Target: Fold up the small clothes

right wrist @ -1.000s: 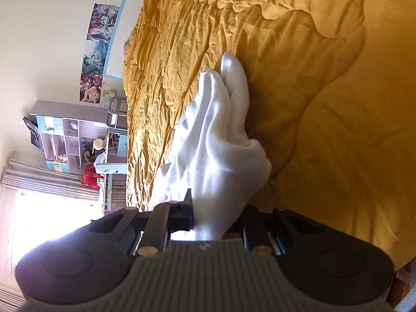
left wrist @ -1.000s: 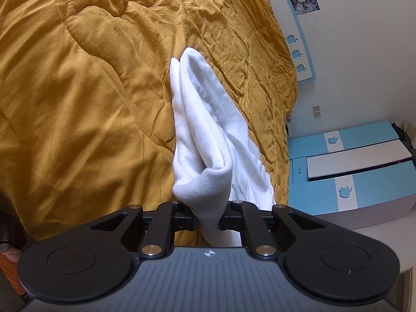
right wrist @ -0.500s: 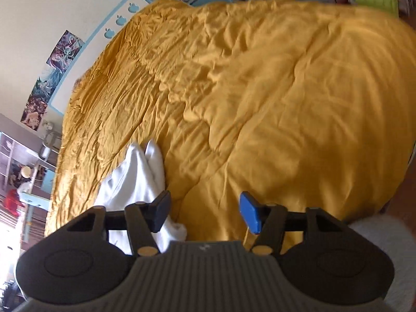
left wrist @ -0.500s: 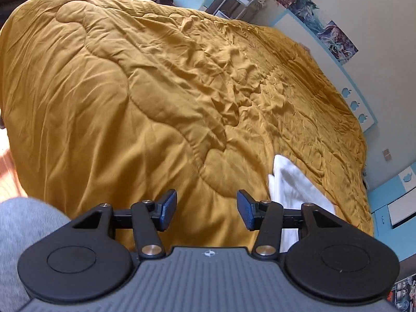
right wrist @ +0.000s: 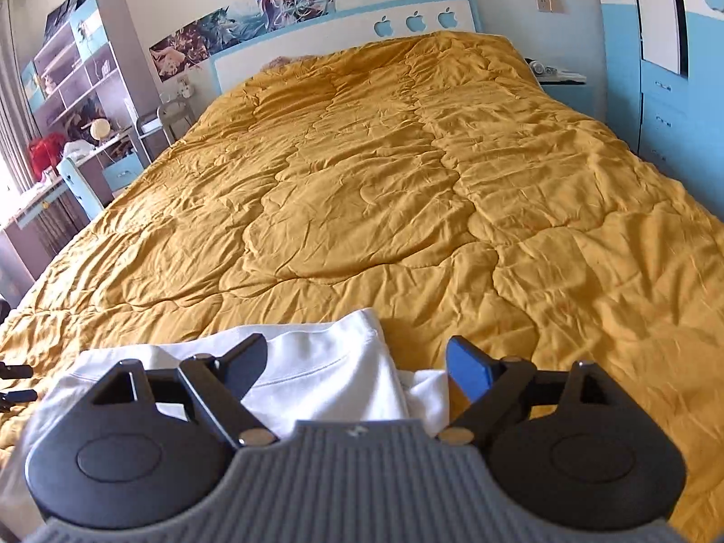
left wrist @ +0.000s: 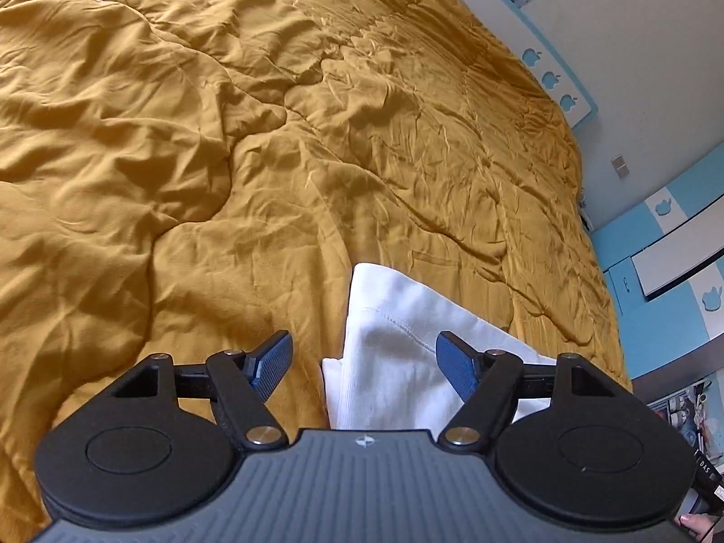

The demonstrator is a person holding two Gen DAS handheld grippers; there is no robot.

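Note:
A folded white garment [left wrist: 398, 344] lies flat on the mustard quilt [left wrist: 226, 135], near its front edge. In the left wrist view my left gripper [left wrist: 364, 362] hovers above the garment's near end, jaws still opening wide, pads touching nothing. The right wrist view shows the same white garment [right wrist: 316, 371] below my right gripper [right wrist: 357, 364], whose jaws are also opening and hold nothing. The garment's near part is hidden behind both gripper bodies.
The quilt [right wrist: 407, 181] covers the whole bed up to a white and blue headboard [right wrist: 344, 31]. A desk and shelves [right wrist: 72, 90] stand on the left, a blue wardrobe [right wrist: 669, 45] on the right. A person's fingertip [left wrist: 692, 534] shows at the lower right corner.
Both grippers let go of the white garment, which now lies on the quilt. Their jaws spread from shut to wide, and both hands rolled level and pulled back from the cloth.

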